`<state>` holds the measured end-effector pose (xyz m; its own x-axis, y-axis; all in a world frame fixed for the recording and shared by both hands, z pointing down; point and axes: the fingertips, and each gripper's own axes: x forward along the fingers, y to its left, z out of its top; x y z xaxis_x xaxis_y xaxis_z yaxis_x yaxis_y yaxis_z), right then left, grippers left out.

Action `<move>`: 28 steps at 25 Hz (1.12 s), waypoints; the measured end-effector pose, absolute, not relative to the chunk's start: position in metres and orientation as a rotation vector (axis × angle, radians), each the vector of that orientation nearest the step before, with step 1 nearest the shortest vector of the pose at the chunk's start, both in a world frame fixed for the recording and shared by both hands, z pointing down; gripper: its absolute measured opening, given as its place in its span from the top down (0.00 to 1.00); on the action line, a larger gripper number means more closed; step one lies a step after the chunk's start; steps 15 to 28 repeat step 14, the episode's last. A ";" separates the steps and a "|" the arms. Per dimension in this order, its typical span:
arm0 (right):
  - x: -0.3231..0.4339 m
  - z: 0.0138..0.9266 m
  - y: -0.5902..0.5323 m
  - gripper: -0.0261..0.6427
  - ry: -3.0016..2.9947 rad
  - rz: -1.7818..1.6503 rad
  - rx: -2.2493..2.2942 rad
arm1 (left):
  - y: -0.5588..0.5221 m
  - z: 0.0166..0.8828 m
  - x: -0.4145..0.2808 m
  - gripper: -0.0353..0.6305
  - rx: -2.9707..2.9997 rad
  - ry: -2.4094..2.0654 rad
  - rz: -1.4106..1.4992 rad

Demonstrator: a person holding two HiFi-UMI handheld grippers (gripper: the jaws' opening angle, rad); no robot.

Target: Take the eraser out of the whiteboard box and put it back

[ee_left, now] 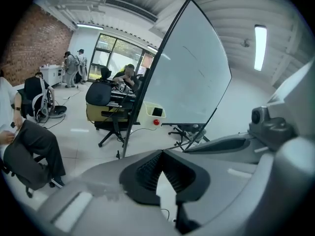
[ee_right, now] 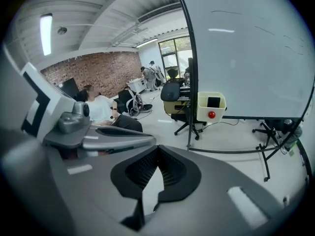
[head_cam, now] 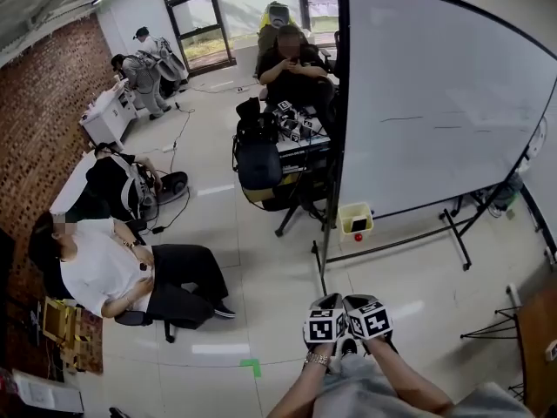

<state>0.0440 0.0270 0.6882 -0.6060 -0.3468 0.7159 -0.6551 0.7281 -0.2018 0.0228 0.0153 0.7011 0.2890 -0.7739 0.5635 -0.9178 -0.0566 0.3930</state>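
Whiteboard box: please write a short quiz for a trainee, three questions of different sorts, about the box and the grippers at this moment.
1. True or false: the eraser sits inside the whiteboard box.
2. What is between the jaws of the right gripper? A) the eraser B) nothing, the jaws are shut and empty C) a marker pen
3. Short answer: what colour is the knob on the front of the box?

Key: 1 true; 2 B; 3 red.
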 end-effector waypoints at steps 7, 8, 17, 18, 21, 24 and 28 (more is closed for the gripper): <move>0.053 0.680 0.030 0.96 -2.271 0.588 0.772 | 0.022 0.691 0.034 0.94 1.881 -1.525 0.262; 0.053 0.679 0.030 0.96 -2.279 0.592 0.769 | 0.022 0.689 0.034 0.94 1.879 -1.535 0.262; 0.062 0.676 0.032 0.96 -2.311 0.726 0.757 | 0.022 0.682 0.044 0.95 1.855 -1.566 0.292; 0.062 0.676 0.032 0.96 -2.311 0.726 0.757 | 0.022 0.682 0.044 0.95 1.855 -1.566 0.292; 0.062 0.676 0.032 0.96 -2.311 0.726 0.757 | 0.022 0.682 0.044 0.95 1.855 -1.566 0.292; 0.062 0.676 0.032 0.96 -2.311 0.726 0.757 | 0.022 0.682 0.044 0.95 1.855 -1.566 0.292; 0.062 0.676 0.032 0.96 -2.311 0.726 0.757 | 0.022 0.682 0.044 0.95 1.855 -1.566 0.292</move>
